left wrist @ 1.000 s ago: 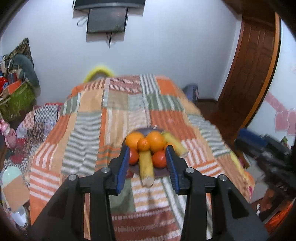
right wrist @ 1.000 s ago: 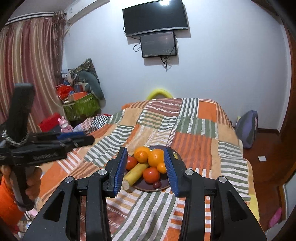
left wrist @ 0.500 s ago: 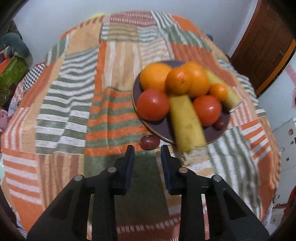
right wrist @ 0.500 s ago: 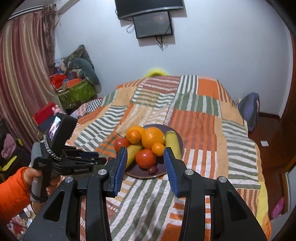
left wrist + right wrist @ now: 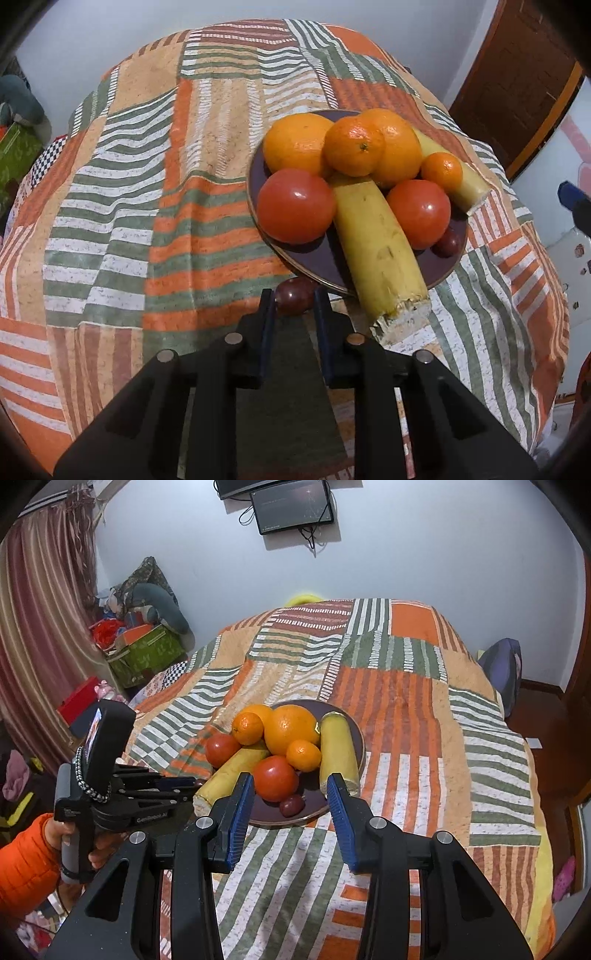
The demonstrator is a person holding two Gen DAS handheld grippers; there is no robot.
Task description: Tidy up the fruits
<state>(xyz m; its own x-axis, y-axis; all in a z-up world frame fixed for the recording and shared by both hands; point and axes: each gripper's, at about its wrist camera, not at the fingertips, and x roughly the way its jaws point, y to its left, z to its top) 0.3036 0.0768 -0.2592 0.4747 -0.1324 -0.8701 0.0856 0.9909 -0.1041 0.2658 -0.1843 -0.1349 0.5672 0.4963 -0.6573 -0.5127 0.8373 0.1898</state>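
Straddling a dark red grape (image 5: 294,295) on the bedspread (image 5: 155,206), just short of the plate (image 5: 443,267) rim, the left gripper (image 5: 293,297) has narrowed jaws, contact unclear; squeezing could burst or squirt it. The right gripper (image 5: 290,786) hovers with jaws wide, holding nothing.

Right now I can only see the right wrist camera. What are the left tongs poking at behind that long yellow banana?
Observer: A small, round, dark red fruit, maybe a grape. It sits between the left tongs.
Child: Is it on the plate?
Observer: No. It lies on the striped patchwork bedspread, just outside the rim of the dark round plate.
Child: Are they pinching it?
Observer: The fingers flank it closely, but I can't tell if they touch it.
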